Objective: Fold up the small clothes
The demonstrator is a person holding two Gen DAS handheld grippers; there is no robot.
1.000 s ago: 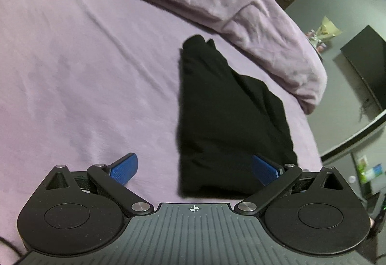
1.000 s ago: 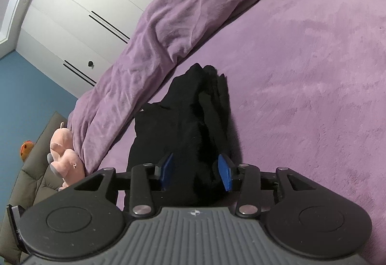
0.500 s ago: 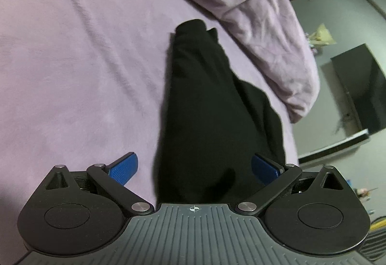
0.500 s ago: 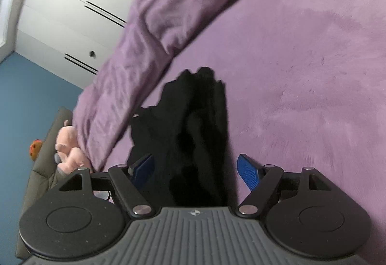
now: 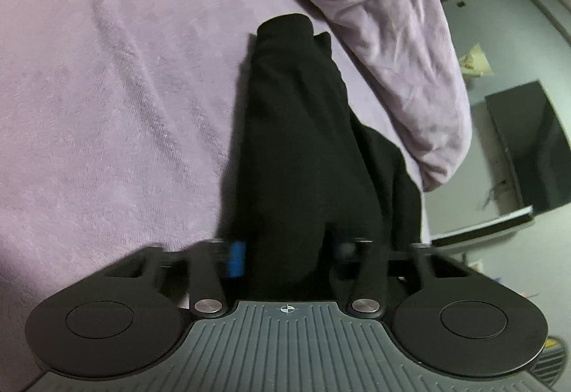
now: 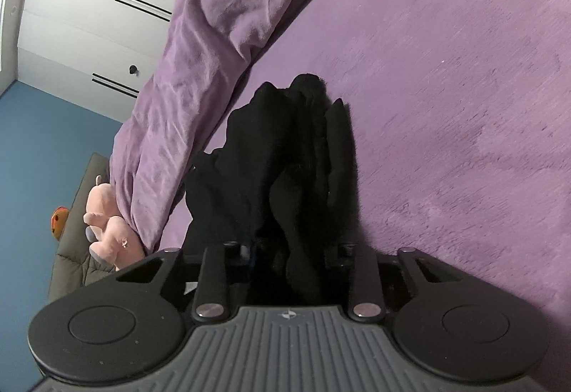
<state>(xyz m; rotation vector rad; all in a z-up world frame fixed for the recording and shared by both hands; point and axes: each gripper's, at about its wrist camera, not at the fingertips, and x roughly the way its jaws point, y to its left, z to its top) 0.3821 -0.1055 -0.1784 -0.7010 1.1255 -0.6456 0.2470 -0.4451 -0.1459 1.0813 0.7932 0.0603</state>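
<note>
Purple plush bed (image 5: 107,88) underneath, filling most of both views, with a rumpled purple duvet (image 5: 385,45) heaped along its far edge. Beyond the bed's edge in the left wrist view: grey wall, a dark flat screen (image 5: 531,145) leaning against it. Beyond that edge in the right wrist view: white wardrobe doors (image 6: 89,20), a blue wall, a pink soft toy (image 6: 107,231) on a grey cushioned seat just beside the hanging duvet.

Black garment (image 5: 303,149) lying lengthwise on the bed just beside the duvet, narrow end pointing away from both cameras, wider end toward them, bunched into long folds. Same garment (image 6: 285,160) in the right wrist view, its near end drawn up in ridges.

Left gripper (image 5: 289,254) drawn in on the near end of the garment, black cloth gathered up between the fingers (image 5: 236,258); one blue pad showing at the cloth's side, the other mostly lost against the black and blurred. Right gripper (image 6: 294,254) likewise closed in around a thick fold of the same end, cloth filling the whole gap between the fingers (image 6: 249,254), pads almost hidden in the dark fabric.
</note>
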